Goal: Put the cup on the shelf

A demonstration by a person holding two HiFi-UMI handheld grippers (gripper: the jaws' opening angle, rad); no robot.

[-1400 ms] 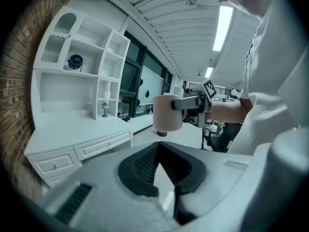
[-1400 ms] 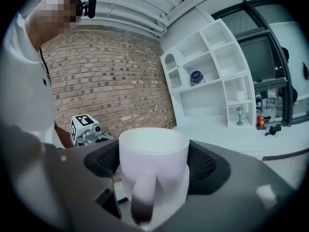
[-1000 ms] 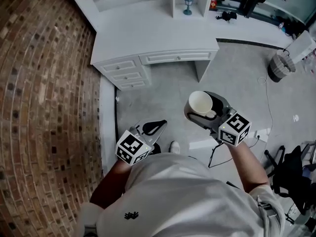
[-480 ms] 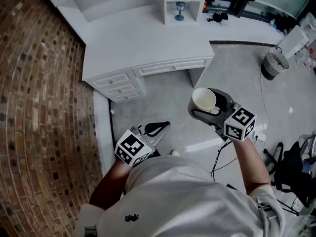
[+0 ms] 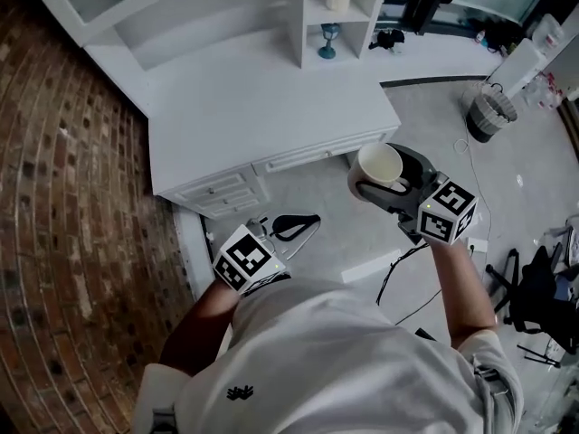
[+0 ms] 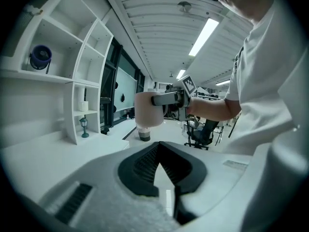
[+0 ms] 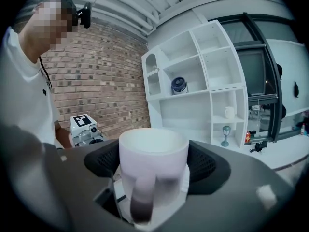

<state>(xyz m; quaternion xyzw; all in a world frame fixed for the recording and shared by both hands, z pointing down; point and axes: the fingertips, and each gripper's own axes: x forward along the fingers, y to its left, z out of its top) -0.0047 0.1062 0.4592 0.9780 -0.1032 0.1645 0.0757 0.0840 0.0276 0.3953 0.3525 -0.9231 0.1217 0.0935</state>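
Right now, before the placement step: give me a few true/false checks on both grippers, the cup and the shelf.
1. The right gripper is shut on the cup. True.
2. The cup stands on the shelf. False: it is held in the air, off the front edge of the desk.
3. The left gripper holds a second cup. False: its jaws are together with nothing between them.
4. A white mug sits in the shelf compartment above the small lantern figure. True.
5. The held cup is upside down. False: its opening faces up.
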